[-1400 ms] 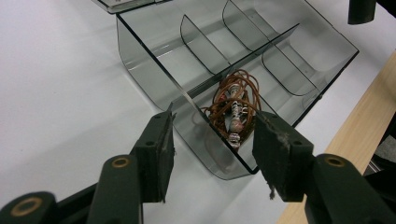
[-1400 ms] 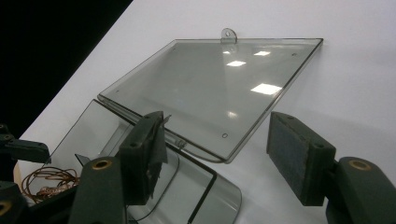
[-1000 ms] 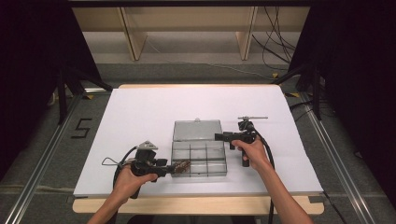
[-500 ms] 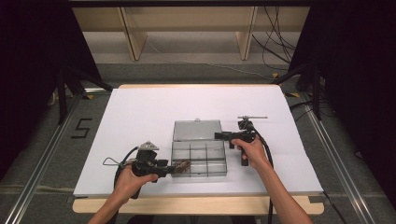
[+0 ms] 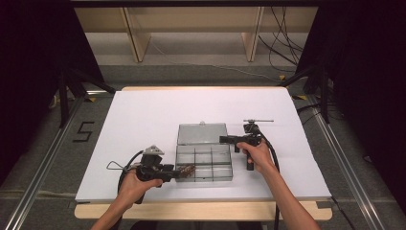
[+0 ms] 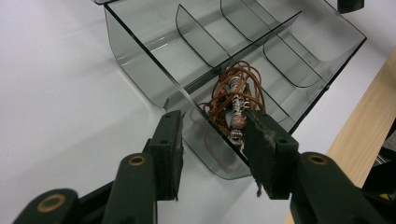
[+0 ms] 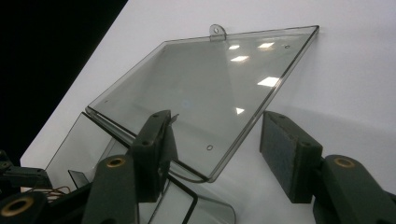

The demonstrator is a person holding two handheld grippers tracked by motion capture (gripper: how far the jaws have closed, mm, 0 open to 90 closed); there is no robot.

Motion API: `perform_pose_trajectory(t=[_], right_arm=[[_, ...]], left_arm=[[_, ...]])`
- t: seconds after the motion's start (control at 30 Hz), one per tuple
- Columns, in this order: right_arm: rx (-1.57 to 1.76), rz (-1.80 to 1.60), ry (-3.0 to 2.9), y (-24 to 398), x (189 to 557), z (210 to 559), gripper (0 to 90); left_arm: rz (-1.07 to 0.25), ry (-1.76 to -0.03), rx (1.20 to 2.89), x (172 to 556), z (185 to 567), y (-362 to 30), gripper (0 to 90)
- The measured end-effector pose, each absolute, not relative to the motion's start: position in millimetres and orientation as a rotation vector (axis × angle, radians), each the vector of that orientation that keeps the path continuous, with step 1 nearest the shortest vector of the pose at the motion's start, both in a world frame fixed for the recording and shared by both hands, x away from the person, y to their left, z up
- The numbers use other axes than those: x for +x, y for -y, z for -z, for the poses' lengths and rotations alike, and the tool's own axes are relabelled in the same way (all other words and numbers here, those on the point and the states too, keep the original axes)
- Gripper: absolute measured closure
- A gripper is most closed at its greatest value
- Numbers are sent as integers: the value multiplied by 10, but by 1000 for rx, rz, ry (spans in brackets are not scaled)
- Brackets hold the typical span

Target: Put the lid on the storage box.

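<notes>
A clear compartment box [image 5: 204, 163] sits near the front middle of the white worktop [image 5: 143, 115], its hinged lid [image 5: 202, 133] laid open flat behind it. The left gripper [image 6: 212, 133] is at the box's left end, fingers [image 6: 169, 140] parted to either side of the end wall, with a coiled brown cord with beads [image 6: 236, 95] lying in the nearest compartment, touching the inner finger. The right gripper [image 7: 217, 144] is at the lid's right corner, fingers [image 7: 289, 149] spread wide, holding nothing.
</notes>
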State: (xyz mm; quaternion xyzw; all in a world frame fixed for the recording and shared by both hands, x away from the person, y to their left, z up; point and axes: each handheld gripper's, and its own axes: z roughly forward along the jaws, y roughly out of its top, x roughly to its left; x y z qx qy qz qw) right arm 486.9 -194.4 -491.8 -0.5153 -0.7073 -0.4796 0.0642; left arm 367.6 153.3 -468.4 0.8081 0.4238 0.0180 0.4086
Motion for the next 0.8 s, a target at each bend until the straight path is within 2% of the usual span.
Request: perform_pose_trajectory(t=[0.43, 0.53, 0.8], right_arm=[[-1561, 1446, 2107, 1936, 4893, 4952, 461], [-1556, 1457, 2101, 1939, 4892, 4956, 503], [-1549, 1479, 2115, 1928, 4881, 4943, 543]], left_arm=[[-35, -1050, 2044, 3697, 4708, -1512, 591], [-41, -1034, 2072, 3703, 4700, -1524, 589], [-45, -1046, 2056, 3696, 4701, -1506, 588]])
